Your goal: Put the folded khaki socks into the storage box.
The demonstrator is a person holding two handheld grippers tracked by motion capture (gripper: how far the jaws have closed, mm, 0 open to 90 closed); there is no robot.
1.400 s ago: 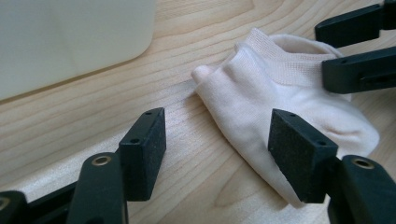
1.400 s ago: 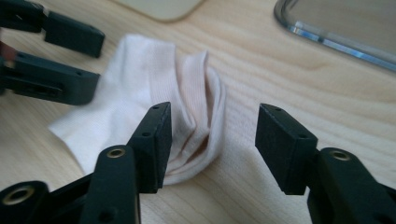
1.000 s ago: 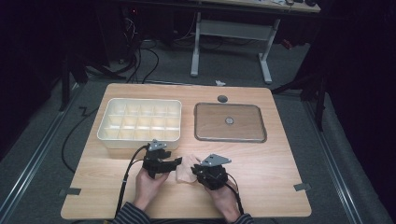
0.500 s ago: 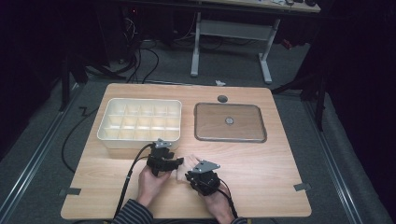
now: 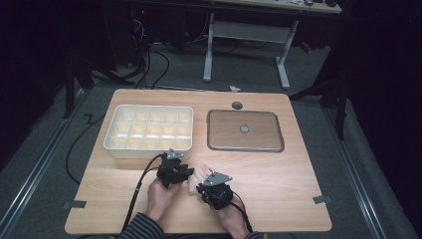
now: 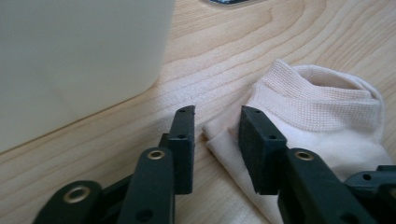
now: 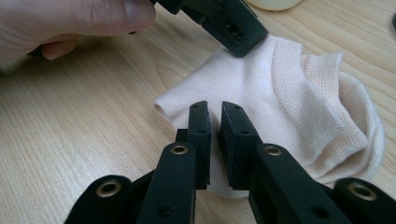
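Observation:
A cream ankle sock (image 6: 322, 116) lies flat on the wooden table (image 5: 278, 174) near its front edge, between my two grippers. My left gripper (image 6: 217, 114) is open, its jaws standing either side of the sock's thin corner. My right gripper (image 7: 215, 108) rests on the sock (image 7: 289, 93) with its jaws nearly together, pinching the fabric near a folded edge. In the right gripper view the left gripper's black jaw tip (image 7: 233, 28) touches the sock's far side, with the person's hand (image 7: 70, 23) behind it. From above, the left gripper (image 5: 174, 173) and right gripper (image 5: 215, 190) sit close together.
A cream compartment box (image 5: 112, 142) stands just behind the left gripper, and its wall (image 6: 79, 56) looms close in the left gripper view. A flat metal tray (image 5: 245, 130) lies at the back right, with a small black disc (image 5: 237, 105) behind it. Cables trail off the front left.
Both grippers have drawn closer together over the sock. The right gripper has shifted left and slightly toward the front edge.

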